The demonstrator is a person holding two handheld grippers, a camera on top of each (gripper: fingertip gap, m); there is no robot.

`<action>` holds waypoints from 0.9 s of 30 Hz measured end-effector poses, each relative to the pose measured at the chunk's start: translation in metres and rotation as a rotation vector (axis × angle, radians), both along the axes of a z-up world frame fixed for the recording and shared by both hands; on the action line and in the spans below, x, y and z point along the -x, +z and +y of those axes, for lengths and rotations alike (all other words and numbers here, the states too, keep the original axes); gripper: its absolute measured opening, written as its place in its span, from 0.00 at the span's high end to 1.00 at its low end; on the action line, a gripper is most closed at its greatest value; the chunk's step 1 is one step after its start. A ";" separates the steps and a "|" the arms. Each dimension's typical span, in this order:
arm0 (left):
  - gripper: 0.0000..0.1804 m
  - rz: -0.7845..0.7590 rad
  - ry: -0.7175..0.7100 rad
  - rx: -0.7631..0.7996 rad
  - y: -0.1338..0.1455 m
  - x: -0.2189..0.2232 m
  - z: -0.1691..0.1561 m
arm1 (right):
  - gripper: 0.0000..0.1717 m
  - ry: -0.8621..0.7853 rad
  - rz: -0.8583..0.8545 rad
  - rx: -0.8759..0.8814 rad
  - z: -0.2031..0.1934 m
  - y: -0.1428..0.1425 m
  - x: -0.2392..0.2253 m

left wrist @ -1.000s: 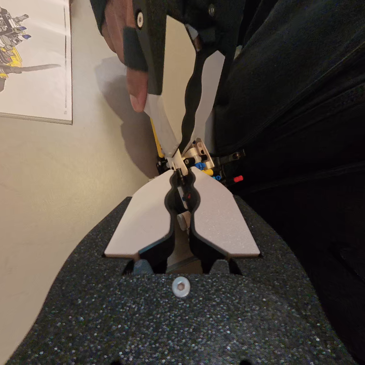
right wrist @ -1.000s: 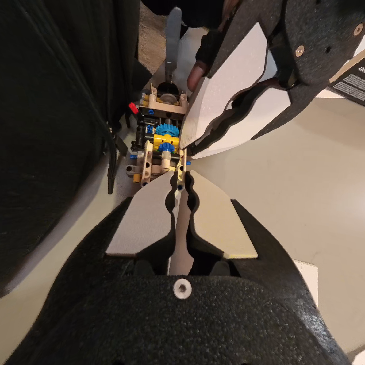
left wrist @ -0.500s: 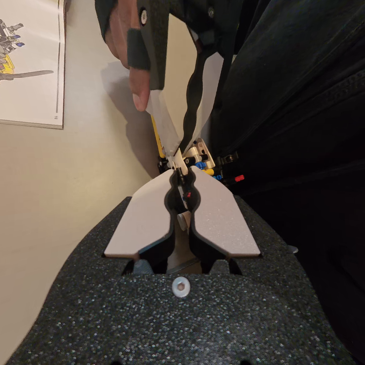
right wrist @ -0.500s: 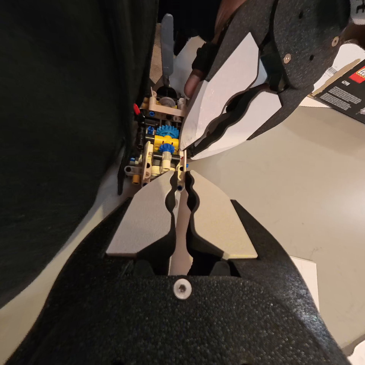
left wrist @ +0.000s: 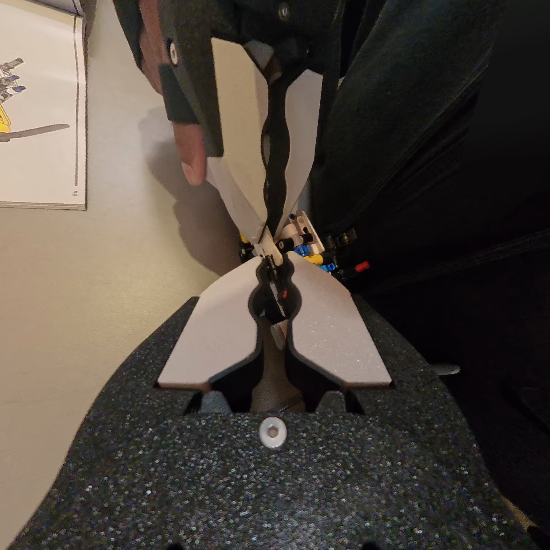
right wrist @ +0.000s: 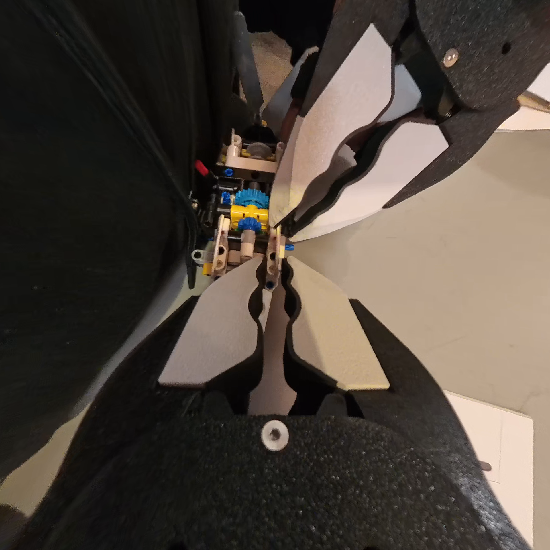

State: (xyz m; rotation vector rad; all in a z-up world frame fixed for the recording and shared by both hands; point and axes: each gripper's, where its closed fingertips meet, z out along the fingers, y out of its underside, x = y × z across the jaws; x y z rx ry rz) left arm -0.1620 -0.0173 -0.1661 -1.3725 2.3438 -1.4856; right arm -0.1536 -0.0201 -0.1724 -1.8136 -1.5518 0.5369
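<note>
Left wrist view: left gripper [left wrist: 275, 262] has its jaws nearly together, pinching a black pin/axle part at the near edge of a small brick-built gear assembly [left wrist: 306, 238], w/ a black piece carrying a red dot sitting further back between the fingers. Right gripper [left wrist: 268, 235] comes in from above, opposite, tips nipped on a tan beam of the same model. A gloved hand [left wrist: 178, 113] shows beside it. An open instruction booklet [left wrist: 44, 119] lies on the beige tabletop [left wrist: 89, 297], well apart at left. Dark clothing [left wrist: 416, 148] fills the right side.

Right wrist view: right gripper [right wrist: 273, 263] jaws narrow, pressed on the tan holed beam [right wrist: 272, 256] at the assembly's [right wrist: 247, 208] right side; blue gears & a yellow connector sit just beyond. Left gripper [right wrist: 281, 227] tips meet the same beam from the far side. Model is held off the table btw both grippers, close to the person's dark garment [right wrist: 89, 208].
</note>
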 end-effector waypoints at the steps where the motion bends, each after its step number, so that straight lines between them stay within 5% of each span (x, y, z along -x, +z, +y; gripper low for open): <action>1: 0.94 -0.004 -0.003 0.000 0.000 0.000 0.000 | 0.95 0.004 -0.002 0.013 0.000 0.000 0.000; 12: 0.94 -0.035 -0.067 -0.001 0.000 0.001 -0.002 | 0.95 0.093 -0.015 0.187 -0.005 -0.002 0.004; 27: 0.94 -0.019 -0.060 0.006 -0.001 0.001 0.002 | 0.97 -0.028 0.104 -0.040 0.003 0.003 0.004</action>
